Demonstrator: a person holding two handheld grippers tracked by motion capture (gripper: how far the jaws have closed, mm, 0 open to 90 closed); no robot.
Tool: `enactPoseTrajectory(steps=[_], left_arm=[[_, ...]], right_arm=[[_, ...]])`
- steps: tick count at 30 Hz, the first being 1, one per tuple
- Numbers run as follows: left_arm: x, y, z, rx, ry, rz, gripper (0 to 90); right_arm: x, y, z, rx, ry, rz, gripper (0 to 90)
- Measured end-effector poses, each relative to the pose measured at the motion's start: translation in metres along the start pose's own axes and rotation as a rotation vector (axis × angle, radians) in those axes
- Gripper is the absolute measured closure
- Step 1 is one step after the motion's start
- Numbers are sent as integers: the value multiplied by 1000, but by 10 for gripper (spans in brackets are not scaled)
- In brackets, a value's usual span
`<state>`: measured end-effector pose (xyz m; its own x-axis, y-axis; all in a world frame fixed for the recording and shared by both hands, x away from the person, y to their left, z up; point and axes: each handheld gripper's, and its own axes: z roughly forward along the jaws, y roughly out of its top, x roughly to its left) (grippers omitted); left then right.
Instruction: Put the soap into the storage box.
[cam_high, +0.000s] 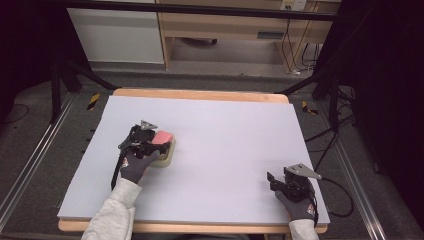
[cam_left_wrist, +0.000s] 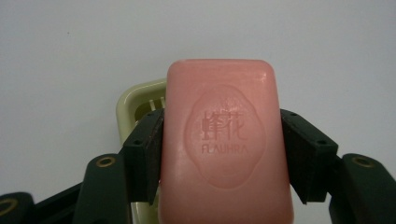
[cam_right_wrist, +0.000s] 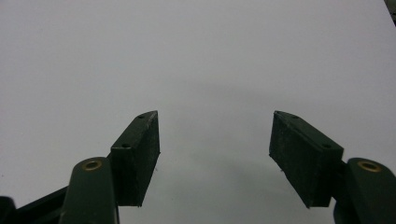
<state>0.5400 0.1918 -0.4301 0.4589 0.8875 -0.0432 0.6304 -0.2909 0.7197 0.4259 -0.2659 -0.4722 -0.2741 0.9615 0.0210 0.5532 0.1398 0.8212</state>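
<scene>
A person stands at the bench (cam_high: 225, 150), which has a big pale sheet on top. Each gloved hand holds a tool.

The left hand-held gripper (cam_high: 150, 141) is on the left part of the bench. Its two black jaws squeeze a pink soap bar (cam_left_wrist: 224, 144) from both sides. The soap has a round stamp with letters pressed into its face. In the high view the soap (cam_high: 163, 137) sits at the tip of the tool, right over a soap dish (cam_high: 167, 156). The dish is pale yellow-green, and its rim (cam_left_wrist: 135, 100) peeks out from behind the soap in the left gripper view, with slots showing inside it. I cannot tell if the soap touches the dish or hangs just above it.

The right hand-held gripper (cam_high: 280, 182) is far away from the soap, near the front right corner of the bench. Its jaws stand wide apart with nothing between them, just bare sheet below.
</scene>
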Motion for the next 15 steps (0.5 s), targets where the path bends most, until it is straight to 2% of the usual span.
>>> enactPoseTrajectory(steps=[15], left_arm=[[1,-6,11,29,17,-7,371]], right_arm=[[0,0,0,-1,-4,-6,334]])
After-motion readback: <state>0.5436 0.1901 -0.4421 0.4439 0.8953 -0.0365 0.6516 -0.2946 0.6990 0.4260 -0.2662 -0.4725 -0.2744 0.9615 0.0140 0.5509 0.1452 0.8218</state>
